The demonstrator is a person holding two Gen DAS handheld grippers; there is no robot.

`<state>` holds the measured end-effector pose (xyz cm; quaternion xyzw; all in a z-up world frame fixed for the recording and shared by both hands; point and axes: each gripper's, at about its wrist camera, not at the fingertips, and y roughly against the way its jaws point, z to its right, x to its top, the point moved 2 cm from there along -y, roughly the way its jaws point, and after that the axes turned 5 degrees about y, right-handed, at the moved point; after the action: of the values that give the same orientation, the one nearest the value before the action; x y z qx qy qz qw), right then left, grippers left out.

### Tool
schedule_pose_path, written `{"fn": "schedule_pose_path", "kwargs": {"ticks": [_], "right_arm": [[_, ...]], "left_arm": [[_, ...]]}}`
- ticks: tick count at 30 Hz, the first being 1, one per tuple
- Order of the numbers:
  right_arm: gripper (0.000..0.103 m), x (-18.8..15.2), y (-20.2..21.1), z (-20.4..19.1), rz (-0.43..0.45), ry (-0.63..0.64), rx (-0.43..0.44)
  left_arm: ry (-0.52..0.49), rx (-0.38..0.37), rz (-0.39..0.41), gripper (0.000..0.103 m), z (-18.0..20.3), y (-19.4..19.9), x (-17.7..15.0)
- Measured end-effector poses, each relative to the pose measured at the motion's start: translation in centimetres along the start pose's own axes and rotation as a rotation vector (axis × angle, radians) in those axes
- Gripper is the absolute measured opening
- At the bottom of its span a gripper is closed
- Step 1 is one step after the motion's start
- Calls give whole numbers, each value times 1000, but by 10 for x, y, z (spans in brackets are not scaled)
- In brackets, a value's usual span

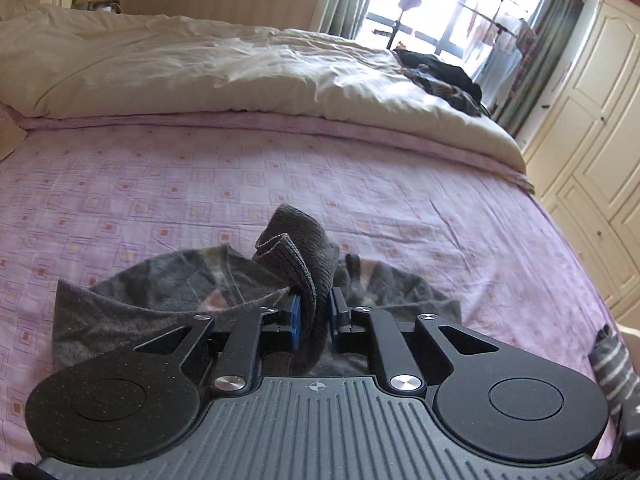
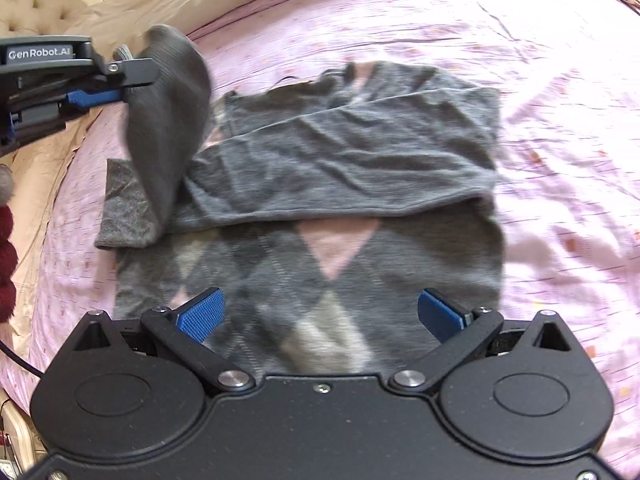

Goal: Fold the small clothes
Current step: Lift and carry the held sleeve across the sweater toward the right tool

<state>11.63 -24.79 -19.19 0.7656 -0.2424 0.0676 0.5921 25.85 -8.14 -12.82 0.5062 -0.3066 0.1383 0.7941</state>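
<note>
A soft, light, limp grey sweater [image 2: 304,208] is spread on the pink bedsheet [image 2: 560,80], its sleeve [image 2: 168,112] pinched at 10 o'clock by the left gripper [image 1: 314,314], while the right gripper [image 2: 320,312], gaping and empty, is poised above the hem, judged best gripped at an edge.

The left gripper [image 1: 314,316] was matte black, with a ribbed top plate bearing a small crosshair mark, two round speckled housings, silver pivot screws and blue pads [image 1: 295,322]. Seen from the right wrist, its side carried white "GenRobot.AI" lettering. The right gripper [image 2: 320,314] had the same black body, round housings, silver screws and cross-hatched blue pads [image 2: 200,314]; a black cable ran at its left.
</note>
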Motion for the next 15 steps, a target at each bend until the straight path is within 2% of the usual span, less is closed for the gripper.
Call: {"fn": "schedule_pose_path", "kwargs": {"ticks": [6, 8, 15], "right_arm": [[103, 21, -4, 15, 19, 3, 8], [103, 30, -6, 15, 34, 2, 19], [102, 68, -32, 4, 92, 59, 78]], "left_arm": [[-46, 7, 16, 37, 20, 4, -10], [-68, 37, 6, 38, 23, 3, -18], [-76, 187, -131, 38, -25, -4, -59]]}}
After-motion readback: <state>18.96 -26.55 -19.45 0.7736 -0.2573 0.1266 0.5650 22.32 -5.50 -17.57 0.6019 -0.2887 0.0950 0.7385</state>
